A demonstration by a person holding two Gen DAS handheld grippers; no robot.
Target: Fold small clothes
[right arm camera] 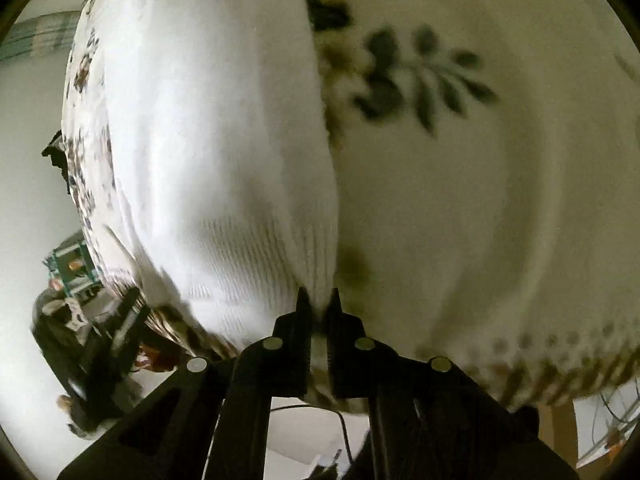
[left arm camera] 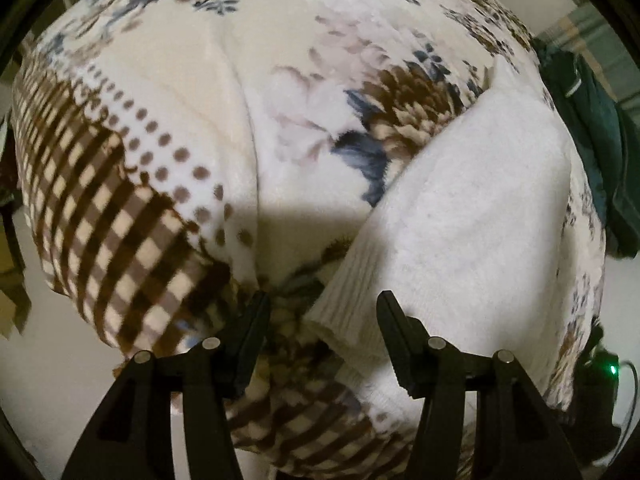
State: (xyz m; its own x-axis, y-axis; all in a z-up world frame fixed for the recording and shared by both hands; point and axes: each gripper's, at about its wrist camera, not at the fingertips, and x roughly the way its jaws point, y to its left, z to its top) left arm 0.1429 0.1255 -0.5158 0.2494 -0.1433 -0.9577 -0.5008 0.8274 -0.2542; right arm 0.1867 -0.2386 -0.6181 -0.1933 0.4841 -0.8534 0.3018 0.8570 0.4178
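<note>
A white knitted garment (left arm camera: 472, 216) lies on a flower-and-check patterned blanket (left arm camera: 192, 120). Its ribbed hem corner (left arm camera: 344, 320) lies between the fingers of my left gripper (left arm camera: 324, 304), which is open around it. In the right wrist view the same garment (right arm camera: 216, 140) fills the left half. My right gripper (right arm camera: 318, 300) is shut on its ribbed hem corner (right arm camera: 316, 280), at the garment's right edge. The left gripper also shows in the right wrist view (right arm camera: 124, 320) at the lower left, blurred.
The blanket (right arm camera: 500, 200) covers the whole work surface and drops off at its near edge. A dark green cloth (left arm camera: 592, 128) lies at the right edge. A device with a green light (left arm camera: 610, 370) sits low right. Boxes and clutter (right arm camera: 68, 264) stand on the floor.
</note>
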